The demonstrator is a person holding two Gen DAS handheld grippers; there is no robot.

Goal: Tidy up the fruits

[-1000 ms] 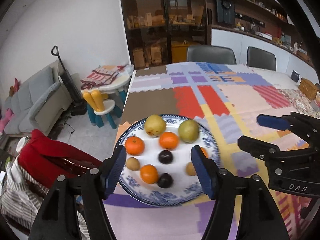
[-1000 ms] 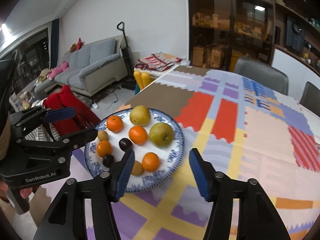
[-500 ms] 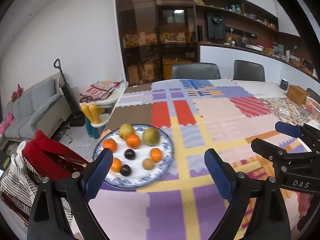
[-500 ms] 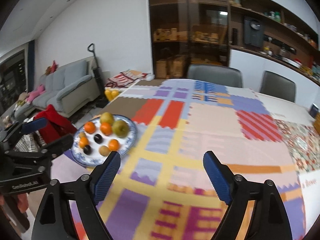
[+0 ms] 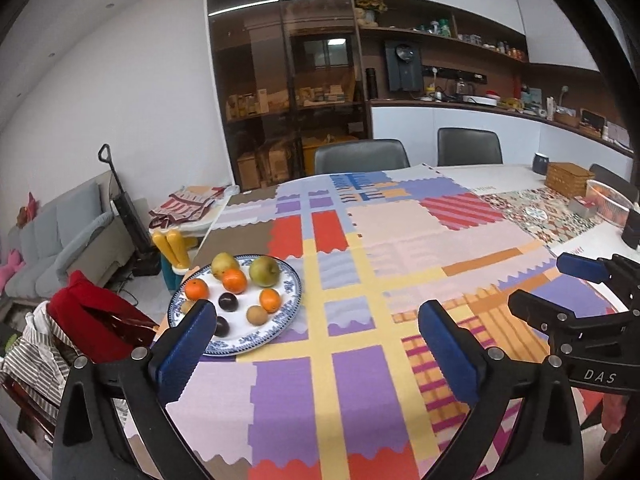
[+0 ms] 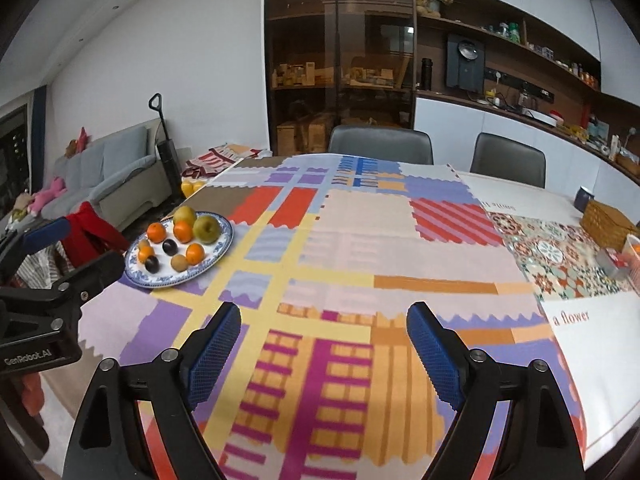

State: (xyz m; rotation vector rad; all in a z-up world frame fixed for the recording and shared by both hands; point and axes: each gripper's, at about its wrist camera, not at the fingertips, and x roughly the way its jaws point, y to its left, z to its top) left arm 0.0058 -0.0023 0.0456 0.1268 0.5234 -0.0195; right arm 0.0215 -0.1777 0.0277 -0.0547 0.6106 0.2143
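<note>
Left claw (image 5: pixel 312 344) and right claw (image 6: pixel 324 354) both gape, released, nothing between them, jaws having just been opening. The plate (image 5: pixel 290 308) of about 9 fruits sits ahead-left near the surface (image 5: pixel 400 280) edge; a careless reach could nudge it off.

In the left wrist view, the left gripper's near finger (image 5: pixel 188 348) covers the near-left rim of the blue-patterned plate (image 5: pixel 290 280), most of a small brown fruit (image 5: pixel 186 306) and part of a dark plum (image 5: pixel 222 326) on it. The fourth orange (image 6: pixel 144 254), plain in the right wrist view, is fully hidden there. Right of the plate, the right gripper (image 5: pixel 576 284) is cut off by the picture's edge, and so is a clear container (image 5: pixel 608 204). Far behind the plate, the items on the wall shelves (image 5: pixel 472 38) are too small to tell.
</note>
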